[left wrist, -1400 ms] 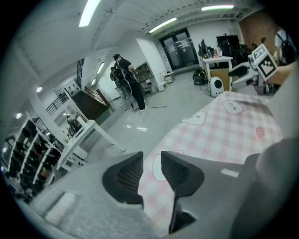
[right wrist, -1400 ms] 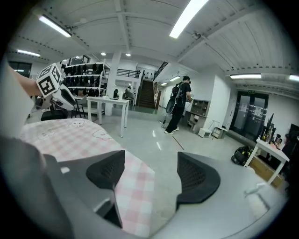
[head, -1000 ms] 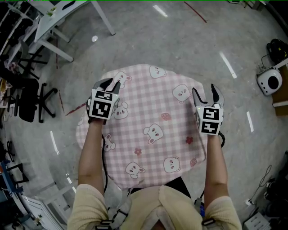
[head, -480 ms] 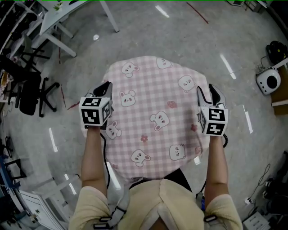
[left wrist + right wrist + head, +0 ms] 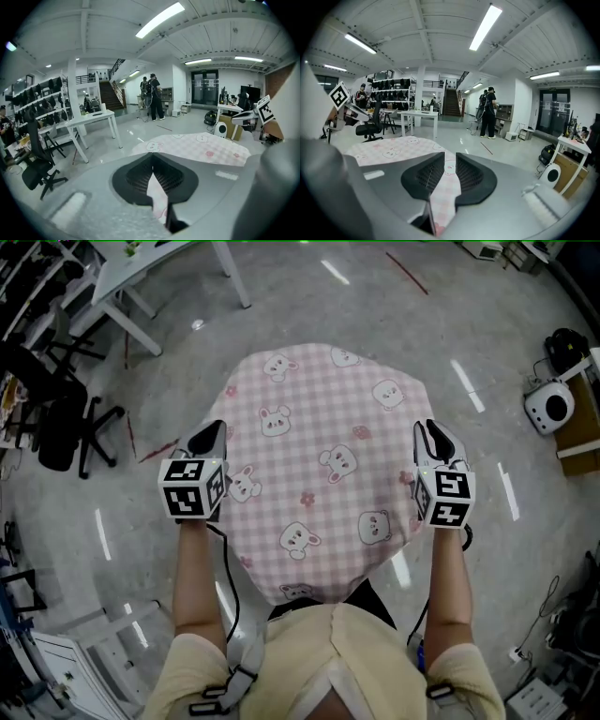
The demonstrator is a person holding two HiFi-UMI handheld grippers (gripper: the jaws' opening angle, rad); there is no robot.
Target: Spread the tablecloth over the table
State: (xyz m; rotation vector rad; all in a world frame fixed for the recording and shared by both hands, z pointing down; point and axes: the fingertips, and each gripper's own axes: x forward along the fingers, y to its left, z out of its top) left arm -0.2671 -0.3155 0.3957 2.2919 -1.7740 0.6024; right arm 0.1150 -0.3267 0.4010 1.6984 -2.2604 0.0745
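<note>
The left hand-held gripper (image 5: 212, 433) and right hand-held gripper (image 5: 434, 434) have just closed, clamping opposite edges of the pink bunny-print tablecloth (image 5: 319, 456), probably to stretch it flat.

- The tablecloth (image 5: 319, 437) is pink-and-white check, printed with white animal faces and small red-pink flowers.
- The left gripper (image 5: 212, 431) and right gripper (image 5: 433, 431) are grey, with black ribbed fingers (image 5: 133, 176) and white cubes (image 5: 192, 489) bearing black square markers.
- The floor (image 5: 375, 306) is glossy grey.
- The sleeves (image 5: 192, 667) are cream.
</note>
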